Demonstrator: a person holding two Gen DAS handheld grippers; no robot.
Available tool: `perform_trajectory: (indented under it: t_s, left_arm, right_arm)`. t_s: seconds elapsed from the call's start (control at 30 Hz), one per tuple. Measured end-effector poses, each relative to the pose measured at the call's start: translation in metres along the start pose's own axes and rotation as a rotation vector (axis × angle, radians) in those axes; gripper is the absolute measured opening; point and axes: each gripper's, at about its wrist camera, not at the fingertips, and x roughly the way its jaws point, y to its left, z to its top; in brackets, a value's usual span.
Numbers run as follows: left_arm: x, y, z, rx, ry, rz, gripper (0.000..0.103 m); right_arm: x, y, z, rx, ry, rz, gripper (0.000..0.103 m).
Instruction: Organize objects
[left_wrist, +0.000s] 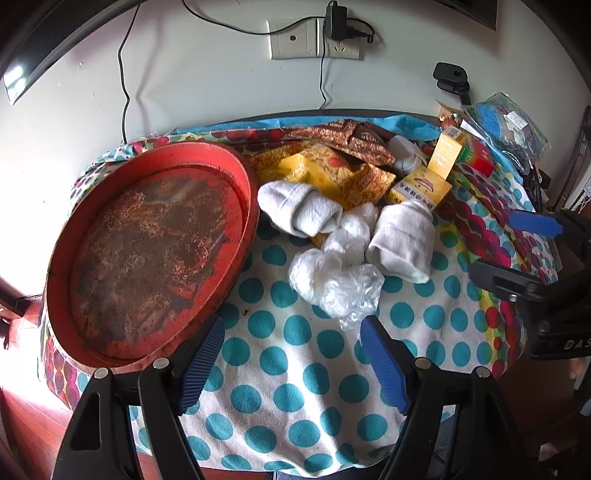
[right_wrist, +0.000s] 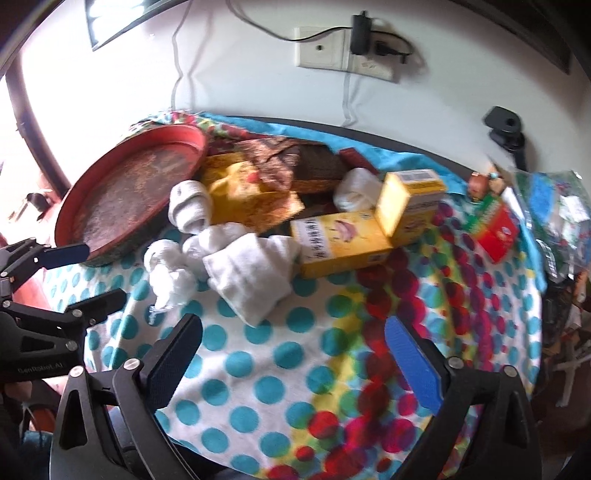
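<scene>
Here, round rusty red tray (left_wrist: 147, 254), crinkled plastic bag (left_wrist: 332, 280), rolled white socks (left_wrist: 299, 208)

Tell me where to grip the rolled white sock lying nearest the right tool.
Grip the rolled white sock across its thick middle, coming from above with the right tool. It lies flat on the dotted cloth, both long sides free; the yellow box crowds its far end.

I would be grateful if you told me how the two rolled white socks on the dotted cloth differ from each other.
The left sock roll lies right beside the red tray, while the right sock roll lies against the yellow box. The left sock roll rests partly on yellow packaging; the right sock roll rests on the dotted cloth. The crumpled clear plastic bag lies between them. Both are white, ribbed and rolled up.
</scene>
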Motion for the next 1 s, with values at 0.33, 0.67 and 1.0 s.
perform_trajectory:
  t_s: [0.33,0.67,1.0]
  left_arm:
    - [0.009,-0.001,-0.006,0.017,0.006,0.005,0.078]
    - [0.016,0.004,-0.007,-0.004,0.010,-0.016,0.078]
    - [0.026,0.006,-0.007,-0.013,0.029,-0.025,0.078]
  right_arm:
    - [0.026,0.021,0.004,-0.020,0.025,0.048,0.084]
    - [0.048,0.031,0.013,-0.025,0.029,0.041,0.082]
    - [0.067,0.032,0.017,-0.037,0.034,0.032,0.065]
